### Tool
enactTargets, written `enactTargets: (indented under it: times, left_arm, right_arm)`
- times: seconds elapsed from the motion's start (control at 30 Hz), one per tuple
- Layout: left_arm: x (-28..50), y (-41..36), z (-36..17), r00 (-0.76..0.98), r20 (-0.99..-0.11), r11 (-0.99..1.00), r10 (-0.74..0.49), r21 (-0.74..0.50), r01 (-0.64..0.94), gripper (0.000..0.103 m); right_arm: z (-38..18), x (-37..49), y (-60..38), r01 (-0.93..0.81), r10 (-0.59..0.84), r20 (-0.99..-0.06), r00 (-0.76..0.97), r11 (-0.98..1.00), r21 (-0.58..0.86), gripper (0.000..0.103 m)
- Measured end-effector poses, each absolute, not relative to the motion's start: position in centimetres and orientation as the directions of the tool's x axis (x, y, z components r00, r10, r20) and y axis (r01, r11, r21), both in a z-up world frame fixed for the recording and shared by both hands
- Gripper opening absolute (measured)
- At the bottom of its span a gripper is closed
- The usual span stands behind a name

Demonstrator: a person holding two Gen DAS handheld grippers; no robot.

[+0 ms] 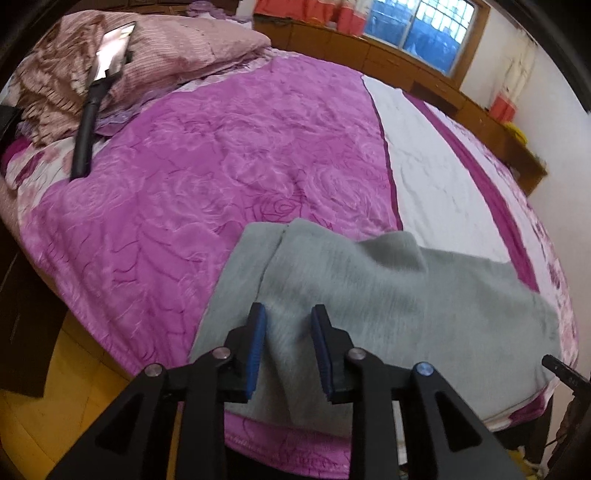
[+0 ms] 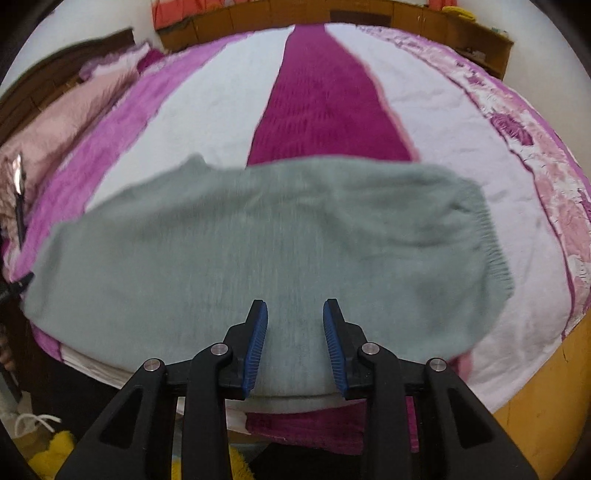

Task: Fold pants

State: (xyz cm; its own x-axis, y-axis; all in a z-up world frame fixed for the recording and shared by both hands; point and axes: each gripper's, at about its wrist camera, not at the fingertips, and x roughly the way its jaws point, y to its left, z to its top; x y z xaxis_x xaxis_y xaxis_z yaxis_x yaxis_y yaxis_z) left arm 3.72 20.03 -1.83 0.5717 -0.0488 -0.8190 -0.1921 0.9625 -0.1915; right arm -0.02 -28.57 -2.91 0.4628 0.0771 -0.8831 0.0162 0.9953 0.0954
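The grey fleece pants [image 1: 388, 288] lie folded along the near edge of the bed, on a purple rose-patterned blanket [image 1: 221, 166]. In the right wrist view the pants [image 2: 240, 240] stretch sideways, with the ribbed waistband [image 2: 491, 240] at the right end. My left gripper [image 1: 288, 314] stands over the left part of the pants. Its blue pads are apart and a soft ridge of fabric lies loose between them. My right gripper [image 2: 295, 308] hovers over the near middle of the pants, its jaws parted, with cloth below them and nothing pinched.
Pink pillows [image 1: 147, 44] are piled at the bed's head, and a black-handled shiny object [image 1: 88, 122] rests on them. A wooden cabinet [image 1: 388, 55] runs under the window [image 1: 424, 26]. White and magenta stripes [image 2: 325, 92] cover the far bed. Yellow floor [image 1: 55, 387] shows below.
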Motion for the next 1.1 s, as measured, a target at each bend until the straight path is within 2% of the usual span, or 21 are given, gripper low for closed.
enactTargets:
  times: [0.13, 0.37, 0.57, 0.6, 0.63, 0.67, 0.73, 0.8, 0.9, 0.97, 1.1]
  left_arm:
    - [4.7, 19.7, -2.8, 0.549, -0.834, 0.966, -0.065, -0.19, -0.175, 0.039]
    - [5.7, 18.9, -3.6, 0.545, -0.838, 0.972, -0.036, -0.157, -0.177, 0.049]
    - [6.3, 18.4, -4.0, 0.569, -0.822, 0.972, -0.003, -0.136, -0.192, 0.05]
    - [6.4, 18.4, -4.0, 0.571, -0.821, 0.971, 0.005, -0.132, -0.199, 0.049]
    - [6.3, 18.4, -3.9, 0.573, -0.819, 0.97, 0.009, -0.133, -0.205, 0.04]
    - [6.2, 18.4, -3.8, 0.575, -0.818, 0.969, 0.016, -0.131, -0.212, 0.026]
    - [6.0, 18.7, -3.4, 0.58, -0.814, 0.966, 0.017, -0.136, -0.219, 0.009]
    - [5.4, 19.2, -2.6, 0.584, -0.811, 0.961, 0.0, -0.161, -0.224, 0.007]
    - [4.2, 19.8, -0.7, 0.608, -0.791, 0.96, 0.073, -0.108, -0.257, 0.007]
    - [3.7, 19.7, 0.5, 0.631, -0.773, 0.964, 0.066, -0.115, -0.242, 0.007]
    - [4.5, 18.4, 0.8, 0.611, -0.78, 0.976, 0.133, -0.004, -0.218, 0.008]
  right_arm:
    - [-4.4, 0.2, -28.7, 0.026, 0.078, -0.899, 0.431, 0.995, 0.099, 0.024]
    - [-5.3, 0.4, -28.7, 0.04, 0.084, -0.896, 0.437, 0.993, 0.113, 0.025]
    - [-5.4, 0.2, -28.6, 0.056, 0.08, -0.888, 0.453, 0.991, 0.118, 0.026]
    - [-5.4, 0.2, -28.5, 0.058, 0.078, -0.887, 0.456, 0.991, 0.117, 0.026]
    - [-5.5, 0.1, -28.4, 0.057, 0.073, -0.885, 0.46, 0.992, 0.112, 0.026]
    - [-5.5, 0.0, -28.4, 0.055, 0.068, -0.883, 0.465, 0.993, 0.106, 0.026]
    - [-5.5, -0.1, -28.3, 0.058, 0.068, -0.881, 0.469, 0.993, 0.107, 0.026]
    - [-5.4, -0.2, -28.4, 0.06, 0.073, -0.88, 0.469, 0.992, 0.114, 0.026]
    - [-5.4, -0.4, -28.5, 0.058, 0.087, -0.876, 0.474, 0.99, 0.129, 0.026]
    - [-5.5, -0.4, -28.6, 0.06, 0.092, -0.875, 0.476, 0.989, 0.136, 0.026]
    - [-5.4, -0.4, -28.6, 0.06, 0.092, -0.875, 0.475, 0.989, 0.137, 0.026]
